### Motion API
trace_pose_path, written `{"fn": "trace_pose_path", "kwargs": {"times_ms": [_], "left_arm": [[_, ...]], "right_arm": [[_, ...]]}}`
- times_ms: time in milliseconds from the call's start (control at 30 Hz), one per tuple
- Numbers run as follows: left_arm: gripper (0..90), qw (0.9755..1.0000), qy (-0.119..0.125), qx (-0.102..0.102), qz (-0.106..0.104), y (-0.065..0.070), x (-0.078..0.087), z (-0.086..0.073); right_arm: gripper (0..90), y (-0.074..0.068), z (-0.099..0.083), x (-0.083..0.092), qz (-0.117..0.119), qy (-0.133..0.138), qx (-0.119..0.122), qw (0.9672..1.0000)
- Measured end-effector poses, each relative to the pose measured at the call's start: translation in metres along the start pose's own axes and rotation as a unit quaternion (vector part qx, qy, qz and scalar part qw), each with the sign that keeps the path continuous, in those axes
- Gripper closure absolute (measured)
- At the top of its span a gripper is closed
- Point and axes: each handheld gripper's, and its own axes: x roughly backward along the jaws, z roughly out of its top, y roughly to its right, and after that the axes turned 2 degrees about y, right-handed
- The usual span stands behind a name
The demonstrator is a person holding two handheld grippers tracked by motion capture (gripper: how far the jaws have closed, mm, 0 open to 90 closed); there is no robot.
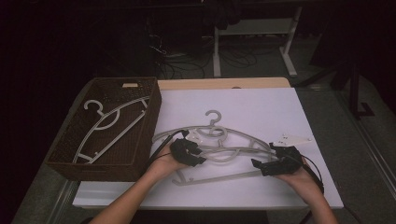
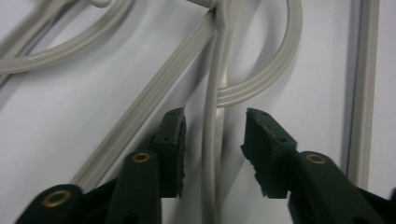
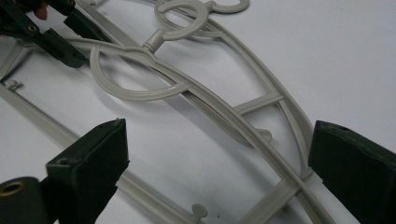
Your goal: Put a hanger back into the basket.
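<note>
Several pale grey plastic hangers (image 1: 219,140) lie tangled in a heap on the white table top (image 1: 261,107). My left gripper (image 1: 194,156) is down on the heap's left part. In the left gripper view its jaws (image 2: 212,135) stand astride a thin hanger arm (image 2: 209,186), with a gap on both sides, so it is open. My right gripper (image 1: 261,165) lies low at the heap's right end. Its jaws (image 3: 217,154) are spread wide over a ribbed hanger shoulder (image 3: 224,116) and touch nothing. Farther off in that view, the left gripper (image 3: 56,39) is at a hanger arm.
A dark woven basket (image 1: 152,112) stands at the table's left with a hanger (image 1: 112,121) lying inside it. Bare white surface stretches behind and to the right of the heap. White desk legs (image 1: 217,46) and cables are on the dark floor beyond.
</note>
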Motion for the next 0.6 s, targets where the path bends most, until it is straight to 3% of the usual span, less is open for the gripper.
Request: {"fn": "trace_pose_path", "kwargs": {"times_ms": [67, 267, 333, 433, 600], "left_arm": [[65.6, 0.9999, -0.006, -0.010, 0.011, 0.0010, -0.0023, 0.0012], [73.7, 0.9996, -0.001, -0.021, 0.019, 0.0029, -0.0043, 0.0024], [80.5, 0.9995, -0.002, -0.025, 0.017, 0.0034, -0.0042, 0.0027], [81.6, 0.9989, -0.007, -0.040, 0.022, 0.0067, -0.0043, 0.0041], [82.1, 0.9994, -0.003, -0.032, 0.010, 0.0059, -0.0015, 0.0046]], "right_arm": [[4.7, 0.0004, -0.0001, 0.0002, -0.001, 0.000, 0.000, 1.0000], [4.8, 0.0005, -0.0002, 0.0005, -0.001, 0.001, -0.001, 1.0000], [4.8, 0.0006, -0.0002, 0.0004, -0.001, 0.000, 0.000, 1.0000], [5.0, 0.0003, 0.0001, 0.0006, 0.000, 0.001, 0.001, 1.0000], [5.0, 0.0007, 0.0007, 0.0031, -0.001, 0.008, -0.001, 1.0000]]}}
